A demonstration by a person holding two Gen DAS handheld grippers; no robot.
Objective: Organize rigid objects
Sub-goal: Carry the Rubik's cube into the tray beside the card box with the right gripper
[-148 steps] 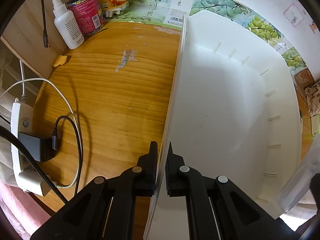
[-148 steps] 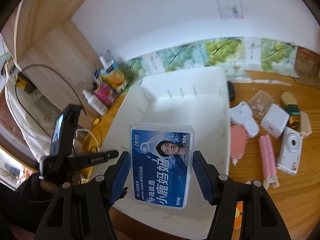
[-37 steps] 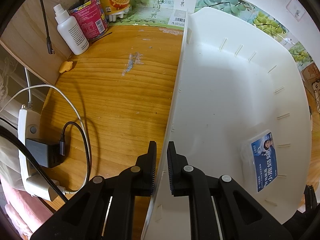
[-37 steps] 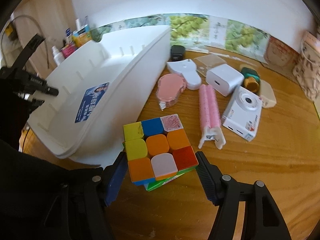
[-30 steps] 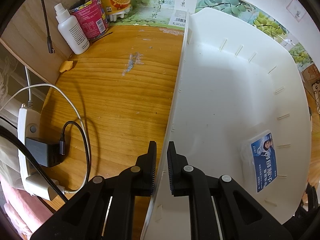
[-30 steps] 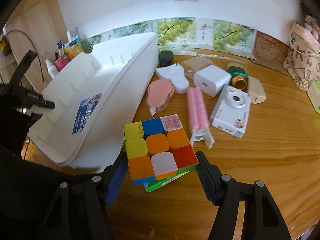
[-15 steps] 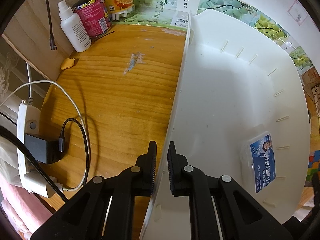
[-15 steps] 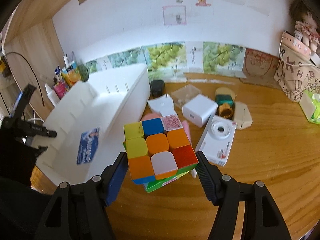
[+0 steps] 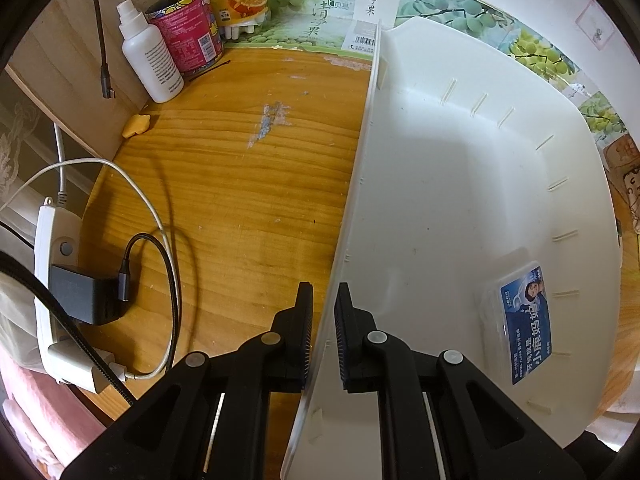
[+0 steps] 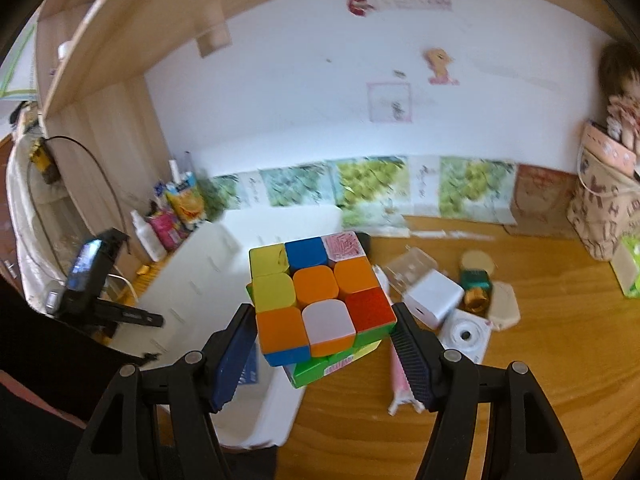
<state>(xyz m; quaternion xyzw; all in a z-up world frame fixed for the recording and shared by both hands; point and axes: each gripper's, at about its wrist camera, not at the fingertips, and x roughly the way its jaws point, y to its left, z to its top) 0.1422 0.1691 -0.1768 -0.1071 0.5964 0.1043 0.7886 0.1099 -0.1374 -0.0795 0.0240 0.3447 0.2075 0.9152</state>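
Note:
My left gripper (image 9: pixel 322 334) is shut on the near left wall of the white bin (image 9: pixel 448 184). A blue-labelled floss box (image 9: pixel 524 320) lies flat in the bin's near right corner. In the right wrist view my right gripper (image 10: pixel 324 354) is shut on a colourful puzzle cube (image 10: pixel 320 296), its pads against the cube's two sides. The cube hangs in the air above the bin's (image 10: pixel 224 280) near right edge and the wooden desk (image 10: pixel 540 360). The left gripper's handle (image 10: pixel 104 300) shows at the left of that view.
Right of the bin lie a white charger (image 10: pixel 434 298), a white toy camera (image 10: pixel 464 336), a pink roller (image 10: pixel 400 376), a green-gold jar (image 10: pixel 476 286) and a clear case (image 10: pixel 412 266). Left of the bin are a power strip with cables (image 9: pixel 60 280), a white bottle (image 9: pixel 150 60) and a pink pen cup (image 9: pixel 188 36).
The right gripper has lifted the puzzle cube off the desk and tilted up, so the wall now fills the view. The left gripper and the bin have stayed put.

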